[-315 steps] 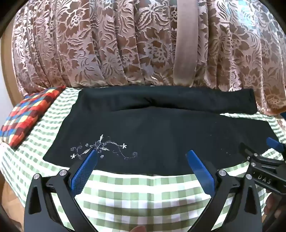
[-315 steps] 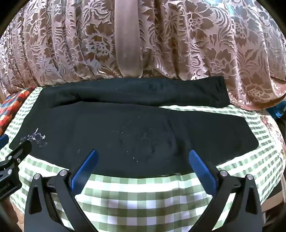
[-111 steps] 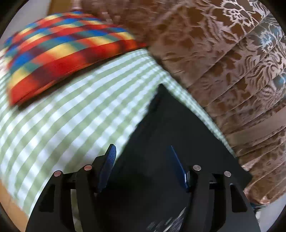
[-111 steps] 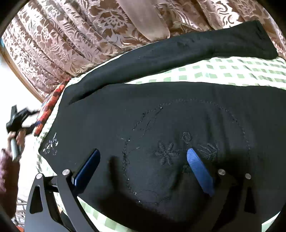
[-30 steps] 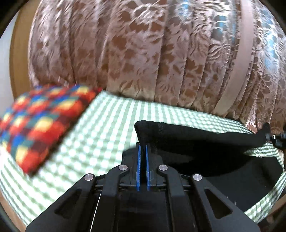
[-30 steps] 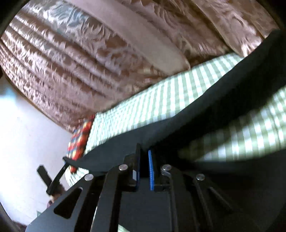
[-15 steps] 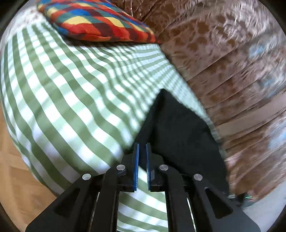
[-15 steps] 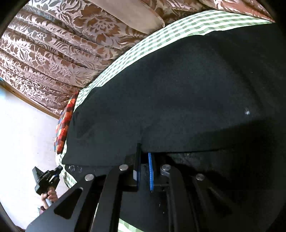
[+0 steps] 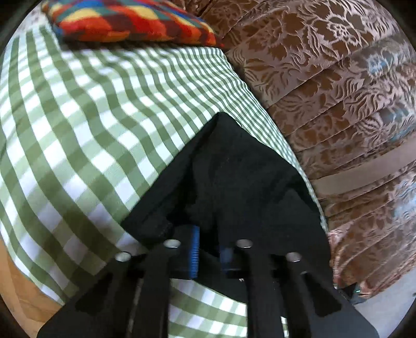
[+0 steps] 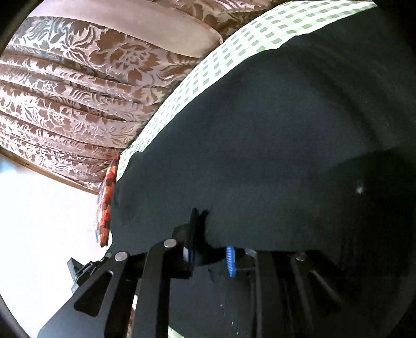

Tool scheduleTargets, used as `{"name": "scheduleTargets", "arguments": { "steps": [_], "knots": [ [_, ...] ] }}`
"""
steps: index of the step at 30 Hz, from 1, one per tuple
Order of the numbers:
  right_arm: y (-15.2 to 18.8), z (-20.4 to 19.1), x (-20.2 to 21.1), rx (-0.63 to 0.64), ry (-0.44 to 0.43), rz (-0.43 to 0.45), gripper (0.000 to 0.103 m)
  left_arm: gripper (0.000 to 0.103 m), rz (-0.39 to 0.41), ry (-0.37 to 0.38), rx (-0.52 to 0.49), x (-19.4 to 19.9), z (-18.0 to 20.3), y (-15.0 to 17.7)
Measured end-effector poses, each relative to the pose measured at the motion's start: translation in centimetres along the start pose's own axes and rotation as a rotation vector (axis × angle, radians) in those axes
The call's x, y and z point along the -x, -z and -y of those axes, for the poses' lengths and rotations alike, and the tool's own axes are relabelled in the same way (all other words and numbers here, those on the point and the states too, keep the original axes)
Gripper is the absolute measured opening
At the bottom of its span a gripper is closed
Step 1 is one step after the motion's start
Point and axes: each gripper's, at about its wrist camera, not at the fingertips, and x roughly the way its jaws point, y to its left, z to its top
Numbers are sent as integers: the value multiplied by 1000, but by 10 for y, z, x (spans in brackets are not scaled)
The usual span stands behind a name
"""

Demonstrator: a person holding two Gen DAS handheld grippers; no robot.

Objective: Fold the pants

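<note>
Black pants [image 9: 247, 182] lie on a green-checked bed sheet [image 9: 78, 130], one corner pointing toward the curtain. My left gripper [image 9: 210, 253] is low over the sheet and shut on the near edge of that corner; dark cloth fills the gap between its blue pads [image 9: 194, 249]. In the right wrist view the pants [image 10: 273, 156] fill most of the picture as a broad flat layer. My right gripper [image 10: 210, 254] sits at their near edge; its jaws are opening with a fold of cloth still pinched between them. One blue pad [image 10: 230, 260] shows.
A red, yellow and blue checked pillow [image 9: 124, 20] lies at the bed's far end. A brown floral curtain [image 9: 338, 91] hangs close along the bed's side. The wooden floor [image 9: 15, 286] shows past the sheet's edge at lower left. A white wall [image 10: 39, 221] lies left of the pants.
Both grippers have sunk toward the bed with the pants' edge in them. The left view has rolled. The right gripper's pads now stand slightly wider apart, and the pants lie flatter.
</note>
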Motion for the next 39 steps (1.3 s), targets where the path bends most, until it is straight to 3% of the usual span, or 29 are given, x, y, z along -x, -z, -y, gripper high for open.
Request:
{"name": "scheduleTargets", "arguments": {
  "steps": [6,12,16,20,23,31,36,38,39],
  "knots": [
    [0,-24,22,86,10,48,7,6,53,19,-87,16,12,-7],
    [23,-50,68,197,-27,71,7,6,68,65,-120,35,6,-8],
    [54,-43,63,224,23,3,7,6,40,33,-110,32,-9,2],
    [73,-21,47,172,54,-44,7,6,16,18,-70,25,-25,8],
    [76,-13,38,163,71,-53,7,6,6,-9,-86,17,-25,10],
    [66,-29,55,216,52,-17,6,6,57,53,-101,39,-18,9],
    [73,-12,33,197,106,-67,7,10,-38,-89,-123,10,-24,12],
    [75,-5,30,174,87,-61,7,10,-22,-69,-102,11,-26,14],
    [74,-2,33,159,67,-68,10,16,-17,-73,-111,14,-24,13]
  ]
}}
